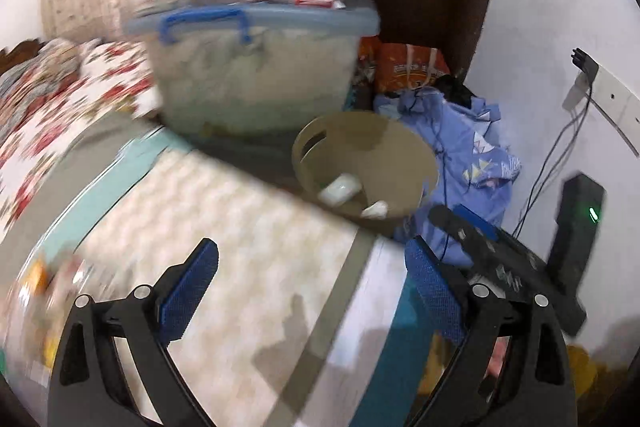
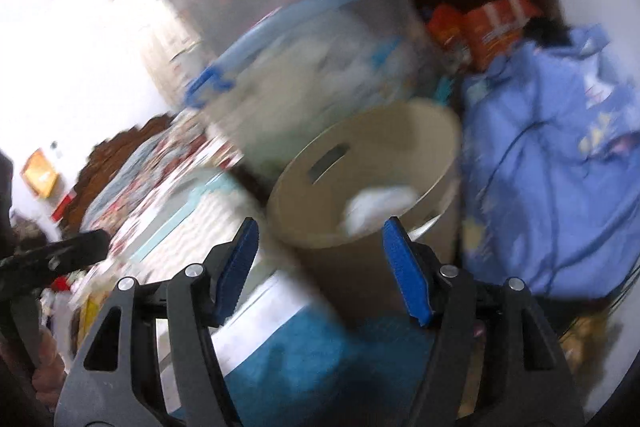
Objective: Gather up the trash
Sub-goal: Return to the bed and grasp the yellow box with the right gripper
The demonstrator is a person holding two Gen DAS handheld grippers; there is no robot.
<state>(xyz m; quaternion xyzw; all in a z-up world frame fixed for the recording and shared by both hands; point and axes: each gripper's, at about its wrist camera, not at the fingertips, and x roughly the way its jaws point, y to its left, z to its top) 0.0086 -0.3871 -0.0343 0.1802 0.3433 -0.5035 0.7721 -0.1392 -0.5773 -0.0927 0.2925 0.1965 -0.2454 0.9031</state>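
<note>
Both claws, left gripper (image 1: 312, 283) and right gripper (image 2: 320, 267), are spread and empty; the white scraps (image 1: 340, 190) in the far tan bin (image 1: 400, 163) look light and crushable, so I'd pinch them mid-body.

left tongs (image 1: 312, 291) wide apart, empty, over bed edge; tan bin (image 1: 366, 169) ahead holds white scraps (image 1: 340, 190)

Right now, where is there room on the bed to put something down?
The pale quilted patch of the bed is bare, bordered by the flowered blanket, the clear storage box and the tan bin. It gets crowded past the bin: blue clothes, orange bags and cables. Bottom left looks cluttered, too blurred to name.
</note>
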